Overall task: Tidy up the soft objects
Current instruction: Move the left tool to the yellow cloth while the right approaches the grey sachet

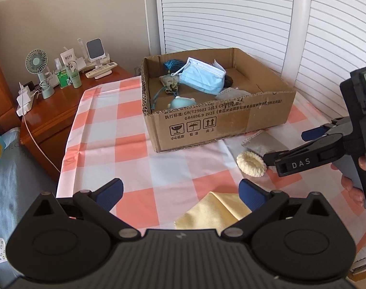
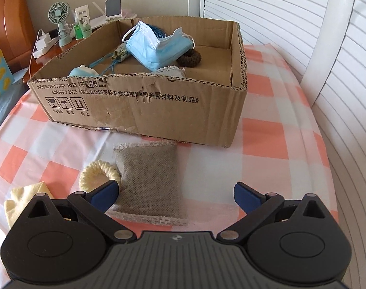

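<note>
Before the cardboard box (image 2: 144, 110), the right gripper (image 2: 175, 193) is hovering over the grey pouch (image 2: 147, 175), fingers apart; the left gripper (image 1: 180, 193) is likewise gaping over the yellow cloth (image 1: 214, 213).

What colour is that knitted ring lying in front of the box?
Cream, a pale yellowish white. The knitted ring shows best in the right wrist view.

Left gripper (image 1: 180, 193): matte black housing, two round pivot discs, silver rivets, dark blue finger pads (image 1: 112, 192), small pale logo at centre. Right gripper (image 2: 175, 193): identical build; seen side-on, its arm carries white "DAS" lettering.
</note>
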